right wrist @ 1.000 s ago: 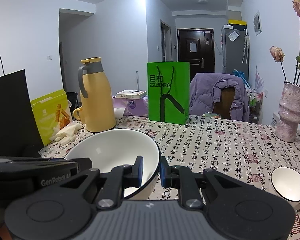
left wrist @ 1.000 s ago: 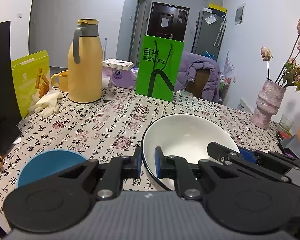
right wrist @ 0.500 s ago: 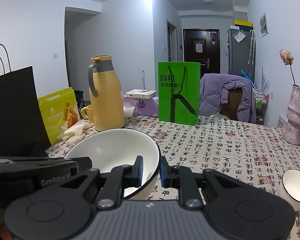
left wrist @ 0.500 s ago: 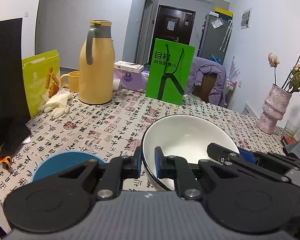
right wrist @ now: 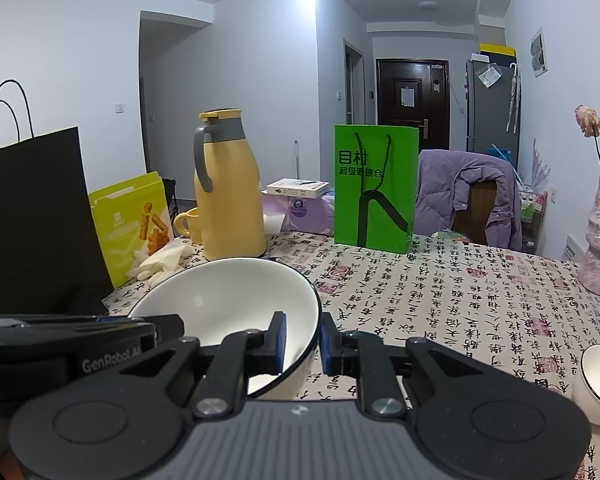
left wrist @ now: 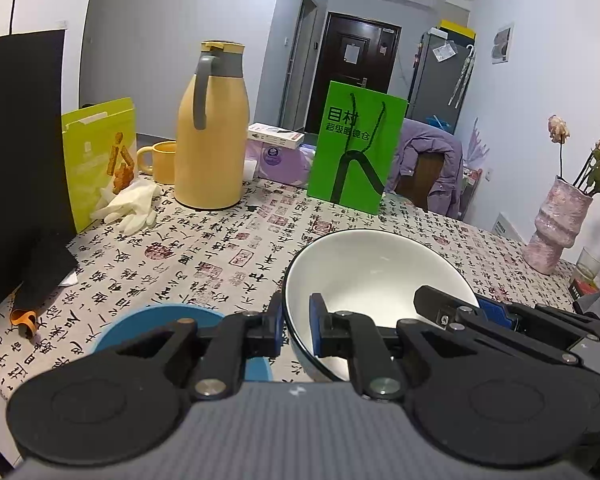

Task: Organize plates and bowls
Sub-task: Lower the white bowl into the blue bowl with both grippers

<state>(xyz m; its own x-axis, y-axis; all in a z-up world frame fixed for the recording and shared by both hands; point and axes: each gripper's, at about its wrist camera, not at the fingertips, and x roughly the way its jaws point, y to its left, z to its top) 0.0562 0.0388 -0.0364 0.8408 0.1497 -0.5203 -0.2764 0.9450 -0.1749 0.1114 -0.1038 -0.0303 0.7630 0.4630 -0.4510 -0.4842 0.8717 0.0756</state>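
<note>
White bowls: 2 (big one (left wrist: 374,276) clamped by L tongs (left wrist: 295,326) & R tongs (right wrist: 302,338)); blue bowl (left wrist: 152,322): 1.

Two wrist fisheyes look forward, low over a calligraphy-print tablecloth (left wrist: 204,264), close behind a shared large white ceramic bowl (left wrist: 376,276) (right wrist: 228,296), facing a green paper bag (right wrist: 374,188).

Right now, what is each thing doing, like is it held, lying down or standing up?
big white bowl: held by both grippers on opposite rims
left gripper: shut on rim
right gripper: shut on rim
blue bowl: on table, upright
small white bowl: on table, tilted
yellow jug: upright, lid closed
green bag: standing
</note>
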